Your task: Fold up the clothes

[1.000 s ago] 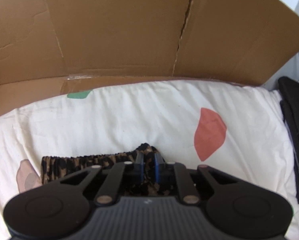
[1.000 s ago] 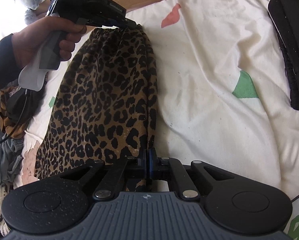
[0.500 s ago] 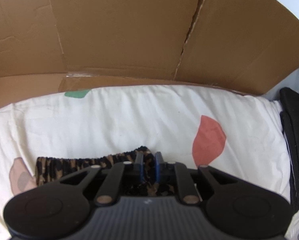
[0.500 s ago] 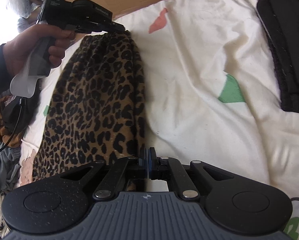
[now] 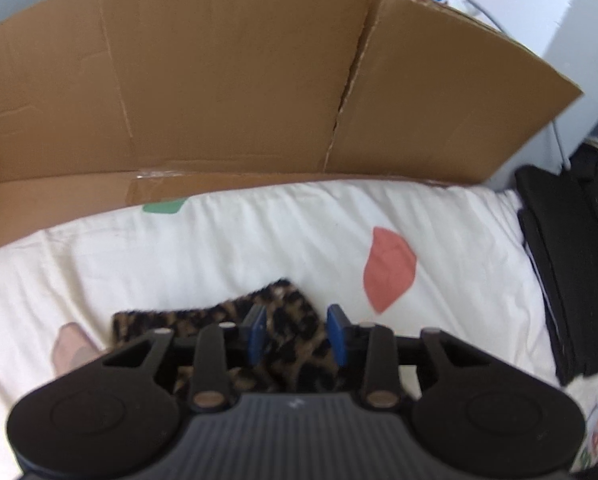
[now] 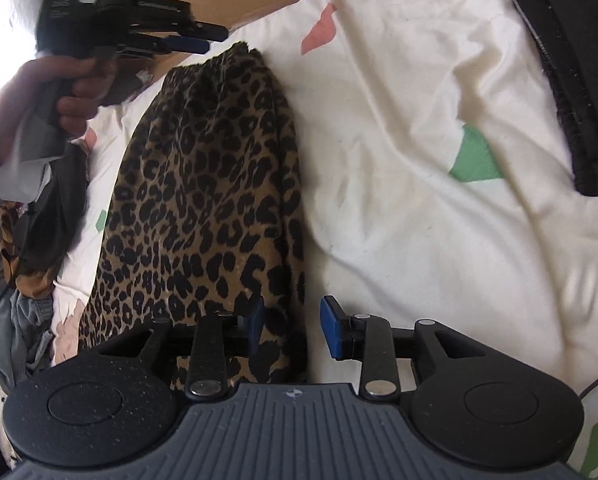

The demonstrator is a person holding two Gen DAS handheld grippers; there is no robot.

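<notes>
Opening above leopard-print garment (image 6: 211,184): left tool (image 5: 297,330), right tool (image 6: 293,328), both down-tilted.

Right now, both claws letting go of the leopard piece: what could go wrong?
1. The right claw is opening, but the leopard garment edge lies between its pads; lifting could snag the fabric and undo the fold.
2. The left claw hangs clear above the waistband, which looks bunched; the fold may spring open.
3. The duvet is rumpled and soft, so the next fold may come out uneven.
</notes>
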